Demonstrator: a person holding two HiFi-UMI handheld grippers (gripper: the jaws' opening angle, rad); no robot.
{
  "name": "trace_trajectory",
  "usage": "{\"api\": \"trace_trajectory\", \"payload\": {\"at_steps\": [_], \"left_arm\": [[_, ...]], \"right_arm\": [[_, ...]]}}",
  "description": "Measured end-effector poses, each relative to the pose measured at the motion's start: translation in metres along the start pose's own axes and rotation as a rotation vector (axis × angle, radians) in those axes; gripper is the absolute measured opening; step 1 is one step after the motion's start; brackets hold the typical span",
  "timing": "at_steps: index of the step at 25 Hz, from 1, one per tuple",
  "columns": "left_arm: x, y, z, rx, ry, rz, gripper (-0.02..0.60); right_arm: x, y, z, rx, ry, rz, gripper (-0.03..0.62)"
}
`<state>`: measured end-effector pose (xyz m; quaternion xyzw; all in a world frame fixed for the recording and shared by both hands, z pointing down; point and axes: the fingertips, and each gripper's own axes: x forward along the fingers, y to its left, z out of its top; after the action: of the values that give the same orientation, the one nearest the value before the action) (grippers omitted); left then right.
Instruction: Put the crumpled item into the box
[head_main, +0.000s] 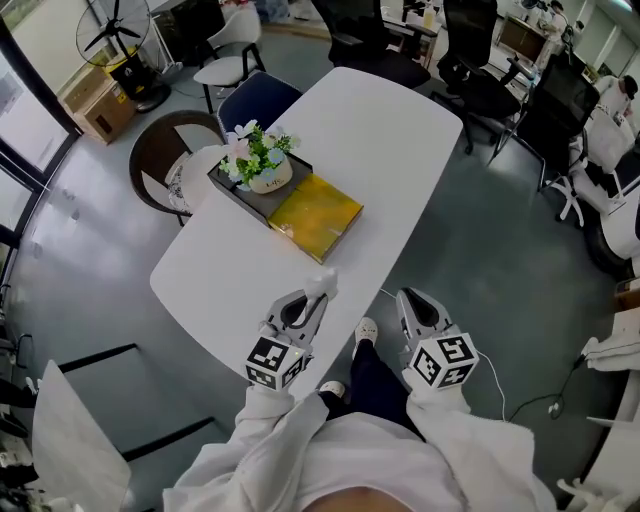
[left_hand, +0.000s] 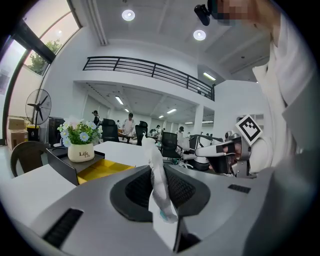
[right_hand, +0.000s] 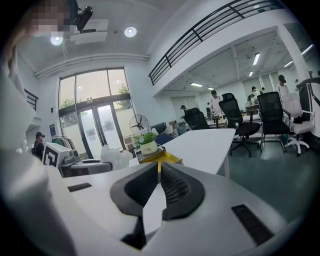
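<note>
The left gripper (head_main: 305, 303) is clamped on the crumpled paper (left_hand: 159, 185) above the table (head_main: 380, 140) edge. The right gripper (right_hand: 159, 172) is closed and empty. The yellow box (head_main: 316, 215) lies at 12 o'clock; carrying and release remain.

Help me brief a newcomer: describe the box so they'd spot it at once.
On the long white table, find the flower pot in a dark tray. The box lies beside that tray, nearer the person, the only yellow thing there.
</note>
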<state>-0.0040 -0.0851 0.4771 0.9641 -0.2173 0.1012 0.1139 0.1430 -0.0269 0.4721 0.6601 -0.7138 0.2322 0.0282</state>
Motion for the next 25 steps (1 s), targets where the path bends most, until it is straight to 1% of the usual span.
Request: {"api": "trace_trajectory", "payload": {"at_steps": [9,15,21,25], "left_arm": [[0.043,0.040,0.009,-0.028,0.017,0.108,0.064],[0.061,0.066,0.011,-0.067,0.016,0.187,0.064],[0.078,0.084,0.014,-0.096,0.026,0.237,0.064],[0.093,0.096,0.014,-0.132,0.040,0.267,0.064]], "right_arm": [[0.061,-0.034,0.027,-0.015,0.043,0.089,0.041],[0.098,-0.041,0.036,-0.043,0.083,0.170,0.041],[0.120,-0.048,0.046,-0.060,0.101,0.229,0.041],[0.133,-0.056,0.049,-0.066,0.108,0.254,0.041]]}}
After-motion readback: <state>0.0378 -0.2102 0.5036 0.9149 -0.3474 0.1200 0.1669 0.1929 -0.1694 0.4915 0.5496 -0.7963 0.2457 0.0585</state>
